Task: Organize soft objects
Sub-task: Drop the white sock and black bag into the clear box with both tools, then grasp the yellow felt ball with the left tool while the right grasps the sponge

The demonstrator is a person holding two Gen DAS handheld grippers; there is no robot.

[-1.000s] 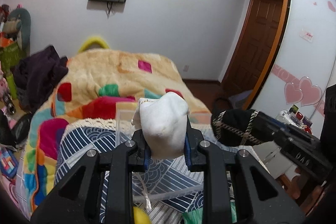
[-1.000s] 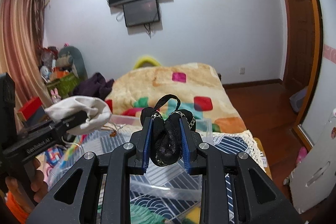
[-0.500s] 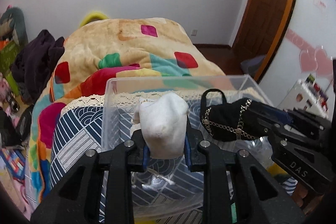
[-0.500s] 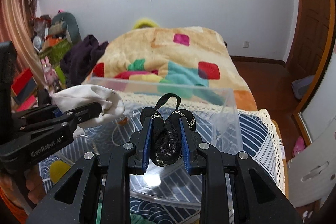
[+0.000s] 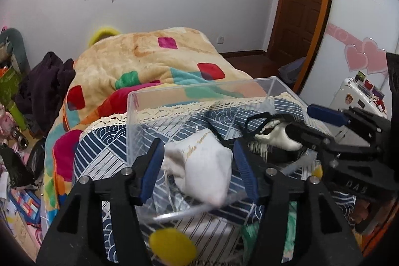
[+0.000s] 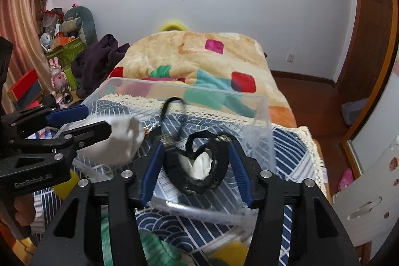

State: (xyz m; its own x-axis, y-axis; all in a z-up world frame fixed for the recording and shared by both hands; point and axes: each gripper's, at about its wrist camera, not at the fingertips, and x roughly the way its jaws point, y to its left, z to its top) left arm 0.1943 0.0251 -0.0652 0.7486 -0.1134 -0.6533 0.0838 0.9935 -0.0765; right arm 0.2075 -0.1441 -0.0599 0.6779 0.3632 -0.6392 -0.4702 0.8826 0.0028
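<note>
Yellow blob [image 5: 172, 247] blurred (w/ box bottom)

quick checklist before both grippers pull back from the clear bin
1. Left gripper jaws apart from the white sock: ok, gaps show on both sides.
2. Right gripper jaws apart from the black pouch: ok, both blue pads stand clear.
3. White sock inside the clear bin: ok, it appears within the walls, though blurred as if dropping.
4. Black pouch inside the bin: ok, it appears within the walls.
5. Pouch's black strap loop free of the right fingers: cannot tell, it is blurred.
6. Both items settled on the bin floor: cannot tell.
</note>
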